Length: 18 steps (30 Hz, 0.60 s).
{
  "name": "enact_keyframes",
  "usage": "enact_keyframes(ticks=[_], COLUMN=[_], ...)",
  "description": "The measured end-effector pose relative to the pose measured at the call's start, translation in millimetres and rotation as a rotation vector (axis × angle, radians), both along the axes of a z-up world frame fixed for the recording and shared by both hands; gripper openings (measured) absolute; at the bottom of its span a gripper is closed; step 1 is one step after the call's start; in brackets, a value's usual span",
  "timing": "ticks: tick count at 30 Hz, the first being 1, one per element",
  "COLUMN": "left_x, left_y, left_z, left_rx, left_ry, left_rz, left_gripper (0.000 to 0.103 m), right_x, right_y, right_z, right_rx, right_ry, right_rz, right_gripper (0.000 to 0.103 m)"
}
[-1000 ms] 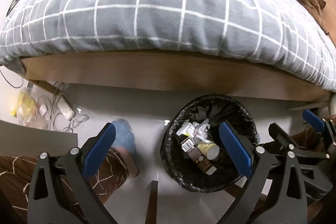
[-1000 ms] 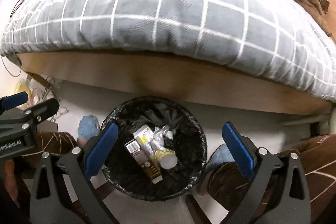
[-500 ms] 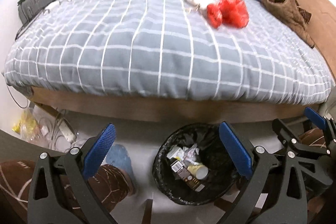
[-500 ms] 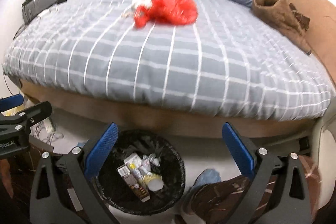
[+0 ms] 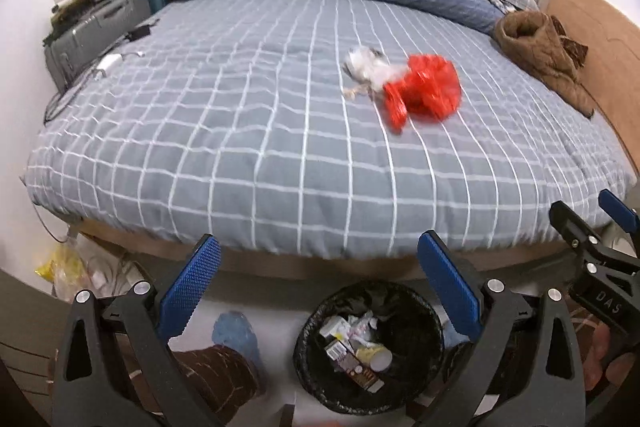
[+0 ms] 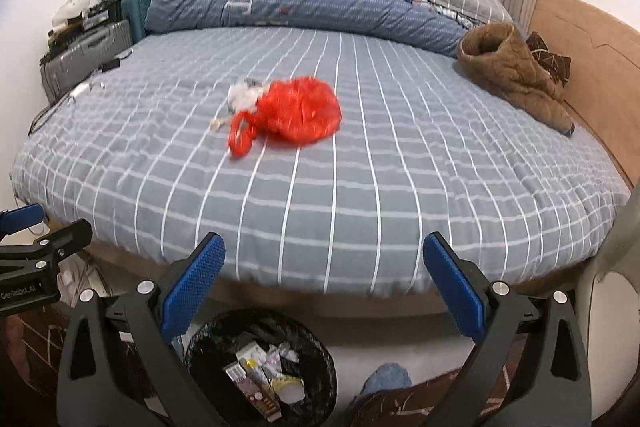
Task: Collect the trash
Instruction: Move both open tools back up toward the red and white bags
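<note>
1. Red bag [image 5: 424,91]: lies mid-bed [image 5: 280,131] beside white scraps [image 5: 366,65]; bin [image 5: 370,343] stands on the floor at the bed's near edge.
2. Left gripper [image 5: 320,291] and right gripper [image 6: 324,291]: both level above the bin, jaws wide apart, holding nothing.
3. Change: both views have tilted up since a second ago; the bed top now fills them and the bin has sunk low.
4. Bag axis: runs left-right, its handle loop [image 6: 240,137] toward the left and near edge.
</note>
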<state>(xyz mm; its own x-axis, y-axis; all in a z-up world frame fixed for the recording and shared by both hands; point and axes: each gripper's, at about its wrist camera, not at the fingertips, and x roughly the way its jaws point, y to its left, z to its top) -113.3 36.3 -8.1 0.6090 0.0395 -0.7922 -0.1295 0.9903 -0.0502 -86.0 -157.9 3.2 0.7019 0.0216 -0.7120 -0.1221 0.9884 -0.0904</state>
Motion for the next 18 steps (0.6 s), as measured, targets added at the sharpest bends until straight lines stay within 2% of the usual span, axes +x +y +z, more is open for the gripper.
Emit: enact_keyframes(ticks=[11,18], left_x=[40.6,78.5], left_y=[20.7,27.7], left_z=[23.8,35.4], left_rx=[-0.041,-0.030], left_ry=[-0.047,-0.064], left_rz=[0.073,0.079], left_gripper=[0.097,0.097], right_x=[44.7,80.9], right_y=[15.4,26.5], right_z=[30.5,38.4], right_rx=[0.000,-0.001], right_ry=[-0.048,-0.049], right_rz=[0.026,0.032], right_gripper=[0.095,0.095])
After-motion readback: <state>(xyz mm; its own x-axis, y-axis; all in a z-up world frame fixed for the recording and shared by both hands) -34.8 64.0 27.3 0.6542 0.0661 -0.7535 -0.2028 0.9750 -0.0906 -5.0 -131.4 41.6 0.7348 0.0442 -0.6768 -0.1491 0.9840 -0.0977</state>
